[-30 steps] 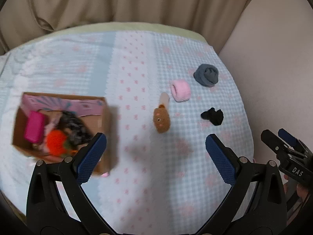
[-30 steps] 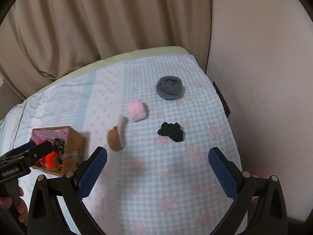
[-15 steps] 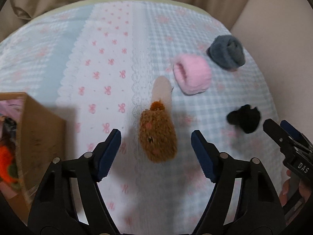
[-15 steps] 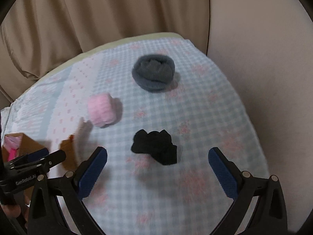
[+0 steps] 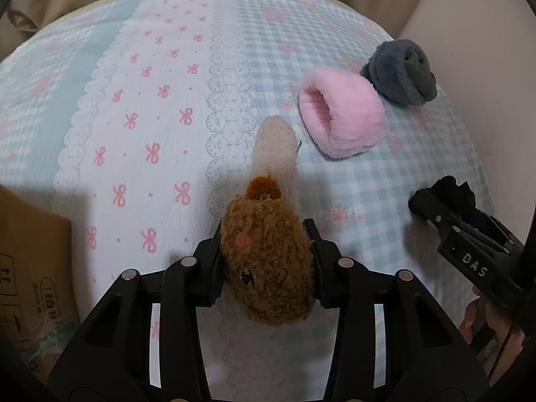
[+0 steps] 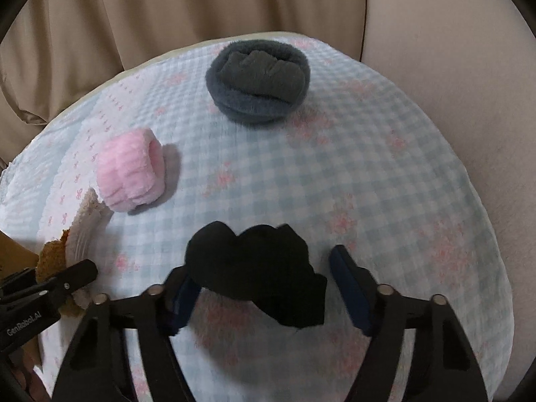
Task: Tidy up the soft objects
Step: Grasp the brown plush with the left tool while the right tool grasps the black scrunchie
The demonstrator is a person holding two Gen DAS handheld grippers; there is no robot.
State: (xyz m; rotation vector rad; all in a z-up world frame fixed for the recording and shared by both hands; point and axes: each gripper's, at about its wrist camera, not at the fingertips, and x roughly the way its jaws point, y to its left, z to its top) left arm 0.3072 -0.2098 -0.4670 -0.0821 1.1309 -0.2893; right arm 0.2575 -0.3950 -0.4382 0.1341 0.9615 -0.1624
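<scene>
Patterned bedspread [image 5: 160, 107] carries everything; cardboard box [image 5: 30, 261] at its left edge. Left gripper [image 5: 266, 261] clamped on brown plush sock [image 5: 268, 264], fingers pressing both sides. Right gripper [image 6: 264, 288] spread, black sock [image 6: 258, 268] between its fingers, right one apart. Grey sock roll [image 6: 258, 80] and pink sock roll [image 6: 130, 174] lie beyond.

Left claw [image 5: 266, 261]: low, fingers pressed against both sides of the fuzzy brown plush toy [image 5: 268, 264].
Right claw [image 6: 264, 293]: low, fingers parted, straddling the crumpled black cloth [image 6: 258, 271].
</scene>
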